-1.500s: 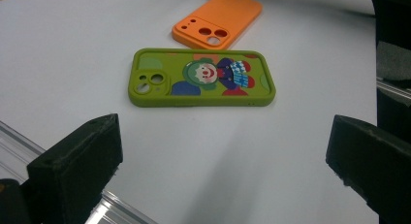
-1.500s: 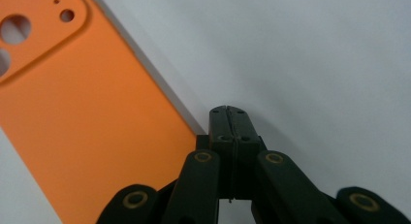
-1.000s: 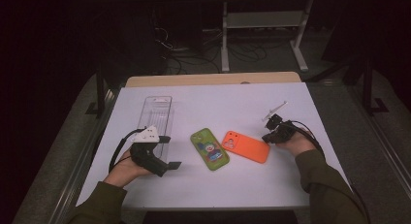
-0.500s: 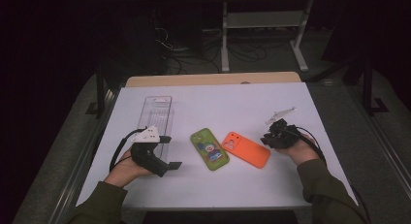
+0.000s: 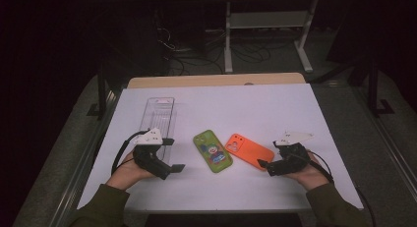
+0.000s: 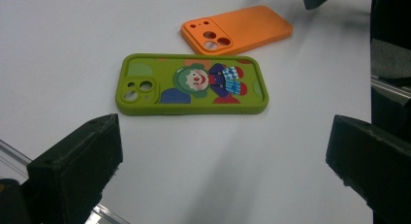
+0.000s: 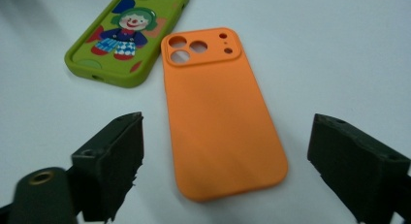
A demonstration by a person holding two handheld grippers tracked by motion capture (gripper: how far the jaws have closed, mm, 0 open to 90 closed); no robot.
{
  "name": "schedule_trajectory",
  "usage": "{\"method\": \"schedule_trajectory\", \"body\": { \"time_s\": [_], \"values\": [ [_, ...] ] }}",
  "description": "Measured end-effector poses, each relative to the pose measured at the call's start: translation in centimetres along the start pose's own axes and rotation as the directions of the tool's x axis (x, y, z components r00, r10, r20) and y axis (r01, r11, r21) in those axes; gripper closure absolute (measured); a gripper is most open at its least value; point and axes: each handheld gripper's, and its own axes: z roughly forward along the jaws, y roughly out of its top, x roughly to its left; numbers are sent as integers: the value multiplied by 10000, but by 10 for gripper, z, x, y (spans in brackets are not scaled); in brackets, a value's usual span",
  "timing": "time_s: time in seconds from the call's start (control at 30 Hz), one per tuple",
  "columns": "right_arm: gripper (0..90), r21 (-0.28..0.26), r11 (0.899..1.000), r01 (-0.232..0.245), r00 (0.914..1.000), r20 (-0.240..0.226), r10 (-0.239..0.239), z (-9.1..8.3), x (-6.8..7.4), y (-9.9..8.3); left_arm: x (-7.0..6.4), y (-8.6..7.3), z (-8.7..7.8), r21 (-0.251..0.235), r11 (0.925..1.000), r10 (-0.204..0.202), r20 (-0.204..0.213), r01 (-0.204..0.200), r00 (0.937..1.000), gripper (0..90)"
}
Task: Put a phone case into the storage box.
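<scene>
A person is sitting at a white table [image 5: 295, 109], holding a two-jaw gripper in each hand, and the right gripper [image 5: 265, 165] is pointing with its jaws spread wide at the near end of an orange phone case [image 5: 250, 151], which is lying flat on its face just in front of the jaws without touching them. The left gripper [image 5: 174, 156], jaws also wide and gripping nothing, is resting near a green phone case with a clown picture [image 5: 212, 150], lying just beside the orange one. A clear plastic tray [image 5: 158, 113] is sitting farther back on the left.
</scene>
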Motion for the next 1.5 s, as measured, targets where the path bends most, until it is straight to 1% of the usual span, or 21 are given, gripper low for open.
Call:
{"method": "schedule_trajectory", "body": {
  "time_s": [0.03,0.07,0.1,0.2,0.3,0.33,0.4,0.6,0.7,0.77,0.8,0.87,0.93,1.0,1.1,1.17,1.2,1.33,1.4,1.47,1.5],
  "values": [
    [42,-65,9999,-112,9999,-35,112,-1,1,-3,0,0,0,3,10000,0,-2,0,10000,0],
    [15,-122,9999,-115,9999,-27,114,-1,1,-6,0,0,0,-30,10000,-9,15,9,10000,0],
    [0,-290,9993,-256,9996,-141,252,-2,1,-9,0,0,0,-36,10000,-34,26,34,10000,0],
    [0,-870,9960,-216,9992,-364,185,-5,5,-15,1,-1,0,8,10000,-21,28,21,10000,0],
    [0,-917,9956,-197,9988,-459,155,-3,7,-16,1,-2,0,1,10000,-59,12,59,10000,0],
    [0,-751,9970,-185,9986,-504,148,-1,10,-16,0,-2,0,4,10000,-63,3,63,10000,0],
    [0,-655,9978,1,9983,-584,-39,1,12,-16,1,-2,0,-36,10000,-73,-12,73,10000,0],
    [0,-622,9980,140,9979,-616,-178,1,13,-15,2,-3,0,-27,10000,-91,-18,91,10000,0],
    [0,-584,9982,122,9977,-659,-161,1,14,-14,2,-3,0,-18,10000,-88,-19,88,10000,0],
    [0,-566,9982,201,9979,-610,-236,0,13,-13,2,-3,0,-24,9999,-102,-25,102,9999,0],
    [0,-596,9981,122,9979,-621,-159,-1,13,-11,2,-3,0,-29,9999,-121,-29,121,9999,0],
    [0,-478,9987,188,9979,-608,-217,-2,12,-8,2,-3,-1,-22,9999,-155,-41,154,9999,0],
    [0,-390,9986,362,9975,-591,-385,-3,10,-4,2,-3,-1,-36,9999,-134,-61,134,9999,0],
    [0,-199,9987,466,9972,-581,-477,-3,8,1,3,-3,-2,-65,9999,-151,-92,151,9998,0],
    [0,105,9989,461,9963,-724,-453,-3,4,10,3,-3,-3,-42,9999,-155,-98,154,9998,0],
    [0,252,9990,370,9949,-946,-344,-2,1,15,4,-3,-4,-43,9999,-137,-103,136,9999,0],
    [0,304,9983,494,9942,-967,-463,-1,-1,17,4,-4,-3,-83,9998,-160,-100,160,9998,0],
    [0,523,9977,438,9921,-1199,-372,5,-9,28,4,-4,-4,-121,9997,-232,-111,231,9997,0],
    [0,659,9953,704,9907,-1215,-620,9,-14,33,4,-4,-4,-122,9997,-217,-112,216,9997,0],
    [0,791,9939,764,9891,-1315,-656,14,-17,39,3,-4,-3,-223,9992,-331,-98,328,9994,0],
    [0,825,9929,852,9884,-1325,-738,16,-19,40,3,-4,-4,-202,9993,-303,-97,301,9995,0]
  ]
}}
